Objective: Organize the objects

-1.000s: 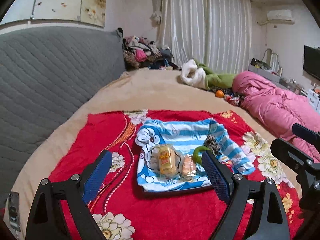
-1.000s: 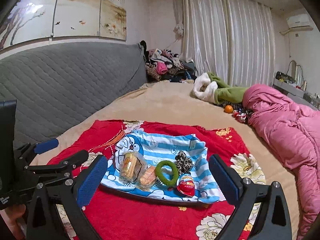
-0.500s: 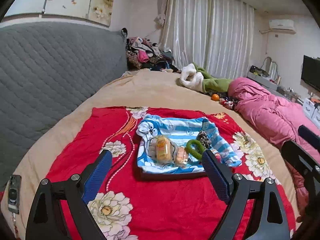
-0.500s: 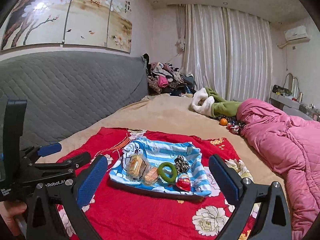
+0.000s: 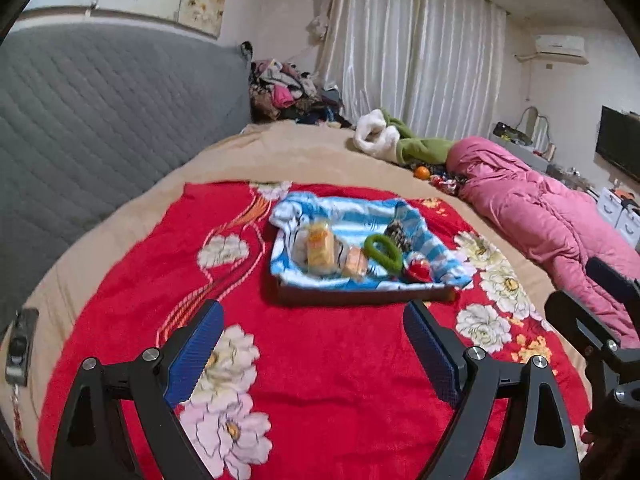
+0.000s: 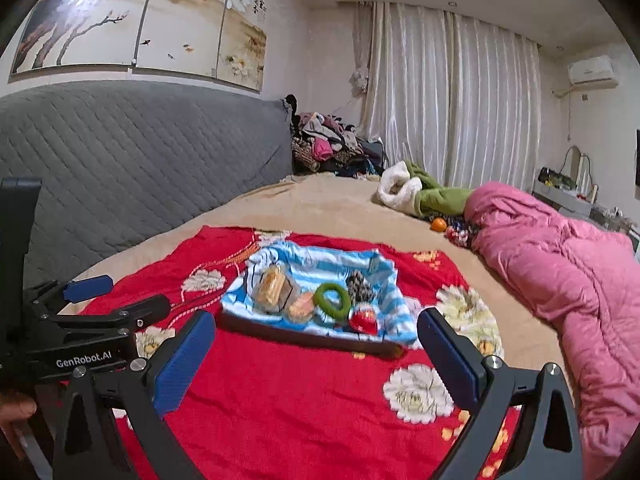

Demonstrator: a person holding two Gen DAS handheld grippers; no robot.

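both grippers hang back over the red floral blanket [image 5: 320,380] on the bed [image 5: 280,156], well short of the work. the left gripper [image 5: 314,342] is spread wide with nothing between its blue pads, and the right gripper [image 6: 316,352] is likewise released and empty. the step in hand looks like either the very start or a pause between picks: nothing is being carried.

the task's things sit together on a dark tray [image 5: 360,296] lined with a blue striped cartoon cloth [image 5: 352,216], in the middle of the blanket. counted there: one wrapped yellow snack [image 5: 320,248], one smaller orange wrapped snack [image 5: 355,266] touching it, one green ring [image 6: 331,300], one leopard-print scrunchie [image 6: 360,286] just behind the ring, and one red egg-shaped toy [image 6: 363,318] at the tray's near right corner. five items in all, though the blur may hide something small.

the next move would call for one gripper to travel forward and down to the tray and close on a single item; the egg toy and ring lie nearest the right gripper's side.
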